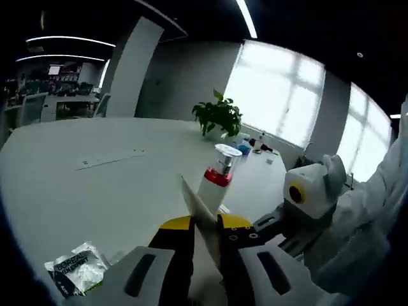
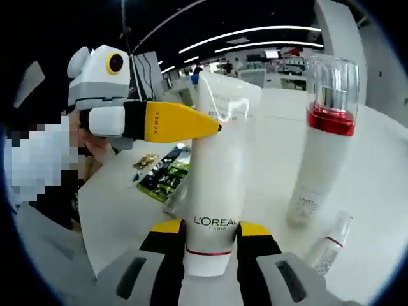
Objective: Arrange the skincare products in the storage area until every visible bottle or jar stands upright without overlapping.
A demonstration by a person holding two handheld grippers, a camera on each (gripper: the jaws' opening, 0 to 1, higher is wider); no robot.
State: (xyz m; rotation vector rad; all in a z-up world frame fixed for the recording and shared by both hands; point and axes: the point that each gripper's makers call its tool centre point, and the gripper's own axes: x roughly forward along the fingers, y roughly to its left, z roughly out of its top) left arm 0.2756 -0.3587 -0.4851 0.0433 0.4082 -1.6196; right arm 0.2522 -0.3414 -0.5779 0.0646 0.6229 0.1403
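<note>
A white L'Oreal tube stands cap-down between the jaws of my right gripper, which is shut on its lower end. My left gripper is shut on the tube's flat crimped end, seen edge-on. In the right gripper view the left gripper reaches in from the left to the tube's top. The right gripper enters the left gripper view from the right. Behind the tube, a white bottle with a red band and clear cap stands upright on the white table.
A small white tube lies on the table beside the bottle. Dark green sachets lie at the table's edge; one packet lies near my left gripper. A potted plant stands at the far end. A person in white is close by.
</note>
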